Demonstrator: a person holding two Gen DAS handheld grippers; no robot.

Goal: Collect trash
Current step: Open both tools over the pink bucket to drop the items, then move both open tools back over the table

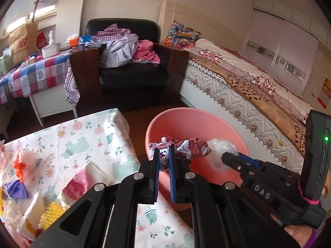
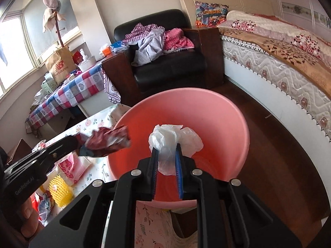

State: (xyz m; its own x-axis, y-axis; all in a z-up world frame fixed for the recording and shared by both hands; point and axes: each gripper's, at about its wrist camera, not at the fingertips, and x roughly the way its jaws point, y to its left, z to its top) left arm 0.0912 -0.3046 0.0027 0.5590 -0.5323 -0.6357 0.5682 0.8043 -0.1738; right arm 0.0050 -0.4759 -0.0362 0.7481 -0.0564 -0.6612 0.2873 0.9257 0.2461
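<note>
Over the open mouth of the pink bin point(image 2: 206, 111), which stands on the wood floor between the floral-clothed table point(image 1: 82, 136) and the bed point(image 1: 238, 86), both grippers hang side by side. Left gripper point(image 1: 163, 152): jaws nearly closed, pinching a crumpled red-and-white wrapper point(image 1: 184, 145) just above the bin's near rim. Right gripper point(image 2: 167, 150): jaws narrowed around a wad of clear plastic film point(image 2: 171, 139), held inside the rim's outline; more scraps and a yellow foam net point(image 2: 60, 192) lie on the table.

crumpled red-white wrapper point(image 1: 182, 147) | clear plastic wad point(image 2: 173, 142) | both above pink bin point(image 2: 227, 124)
</note>
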